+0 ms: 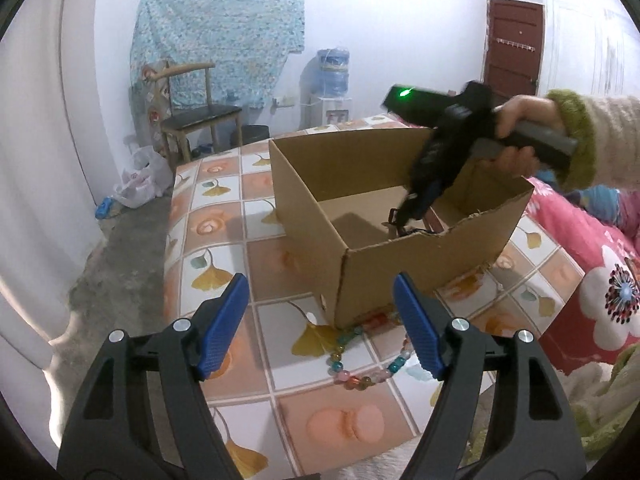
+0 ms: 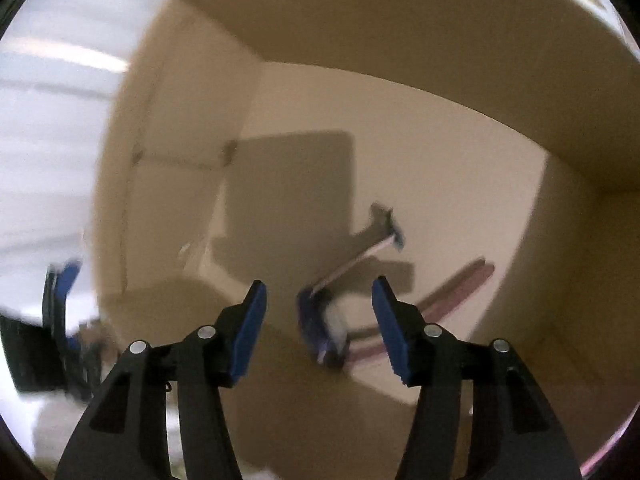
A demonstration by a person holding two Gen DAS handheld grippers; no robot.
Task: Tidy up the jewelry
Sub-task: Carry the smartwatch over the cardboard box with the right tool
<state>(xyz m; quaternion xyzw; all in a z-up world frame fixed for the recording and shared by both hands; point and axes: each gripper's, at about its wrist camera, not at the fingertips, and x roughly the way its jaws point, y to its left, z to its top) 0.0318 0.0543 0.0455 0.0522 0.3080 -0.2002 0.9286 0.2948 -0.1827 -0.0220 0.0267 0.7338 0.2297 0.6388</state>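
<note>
1. An open cardboard box (image 1: 384,240) sits on a tabletop (image 1: 224,224) covered in a tile-pattern cloth of peach roses and yellow ginkgo leaves.
2. A bracelet of multicoloured glass beads (image 1: 360,360) lies on the tabletop at the box's near corner — its far end touches or slips under the box edge, the rest curves toward the camera.
3. The left claw (image 1: 320,324) hovers above the tabletop, near side of the box, its blue-padded jaws spread wide with nothing between them; the bracelet lies below the gap.
4. The right claw (image 1: 404,216), held by a hand (image 1: 520,136) in a cream sleeve with a green cuff, reaches down into the box from the right.
5. Seen from its own camera, the right claw (image 2: 320,324) has wide-open jaws and grips nothing.
6. Inside the box (image 2: 400,120), on the floor — a blurred blue-and-white item (image 2: 324,328), too smeared to identify, and a long purple strip (image 2: 452,292) just right of it.
7. Far off stand a wooden chair (image 1: 192,116), a water dispenser (image 1: 332,80) and a red door (image 1: 514,44).
</note>
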